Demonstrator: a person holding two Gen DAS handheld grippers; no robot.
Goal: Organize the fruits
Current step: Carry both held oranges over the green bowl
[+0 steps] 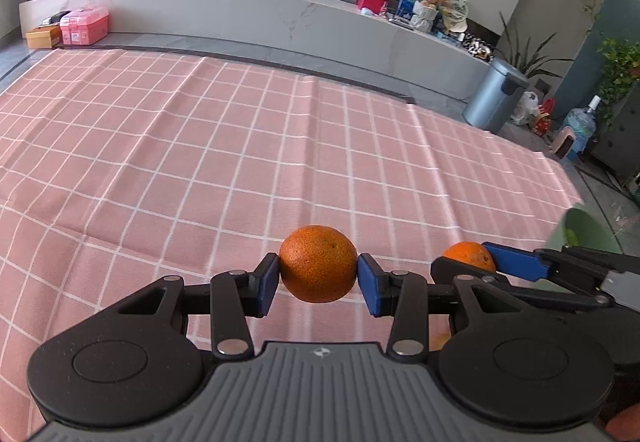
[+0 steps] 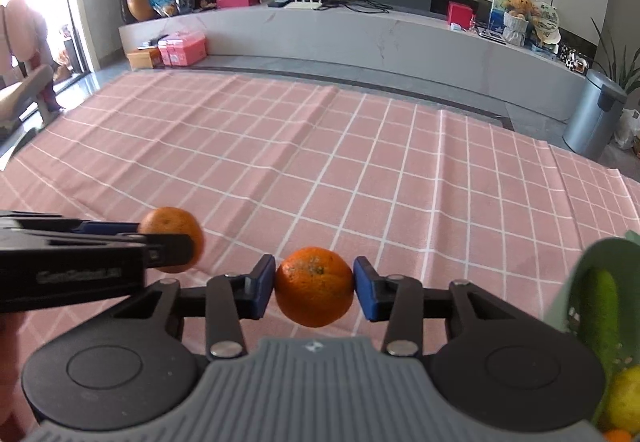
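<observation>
Pink cloth [image 1: 200,161], two gripped oranges [image 1: 318,269]

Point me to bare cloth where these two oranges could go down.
Free: the whole pink cloth ahead of both tongs, out to its far edge by the TV bench. Crowded: the right edge, where the green bowl holds a cucumber and a lemon. Left tongs and right tongs sit close side by side.
</observation>
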